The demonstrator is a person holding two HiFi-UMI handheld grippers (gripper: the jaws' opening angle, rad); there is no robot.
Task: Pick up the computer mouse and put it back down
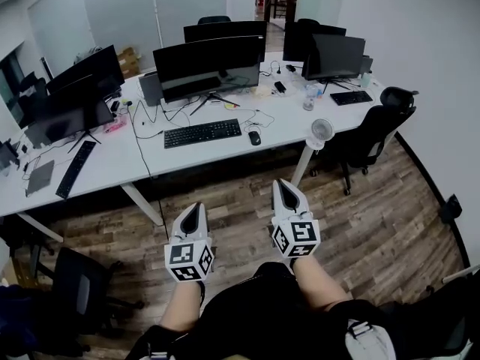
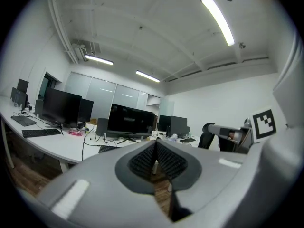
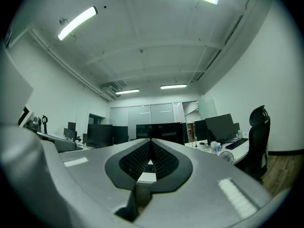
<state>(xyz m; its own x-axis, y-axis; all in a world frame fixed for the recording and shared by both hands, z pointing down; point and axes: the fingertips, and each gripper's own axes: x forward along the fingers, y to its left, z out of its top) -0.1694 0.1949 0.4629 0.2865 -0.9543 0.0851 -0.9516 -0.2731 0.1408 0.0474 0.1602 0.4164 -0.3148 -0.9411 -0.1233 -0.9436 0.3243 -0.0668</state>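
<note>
The left gripper (image 1: 197, 208) and the right gripper (image 1: 279, 183) are held side by side in front of the person, each about level and aimed at the desk. Both are closed with nothing in them: in the left gripper view the ribbed pads (image 2: 142, 160) meet at their tips, and in the right gripper view the pads (image 3: 137, 159) do the same. The two grippers are apart from each other, the right one reaching slightly farther.

Beyond their tips lies a stretch of wood floor (image 1: 225, 193), and past it the near edge of the white desk (image 1: 285, 126), which runs slantwise, nearer at the left and farther at the right. Two white slanted legs (image 1: 142, 202) come down from that edge to the floor.

The computer mouse (image 1: 255, 137) sits on the desk close to its near edge, well apart from both grippers and a little left of the right gripper's line. The black keyboard (image 1: 202, 133) lies just beside it on the left (a small gap shows between them). To the mouse's right is bare desk top as far as a small white fan (image 1: 321, 130) at the edge. Behind the keyboard stands a wide dark monitor (image 1: 208, 67). A black office chair (image 1: 371, 133) stands at the desk's right end, and another chair (image 1: 82, 291) stands near left of the person.
</note>
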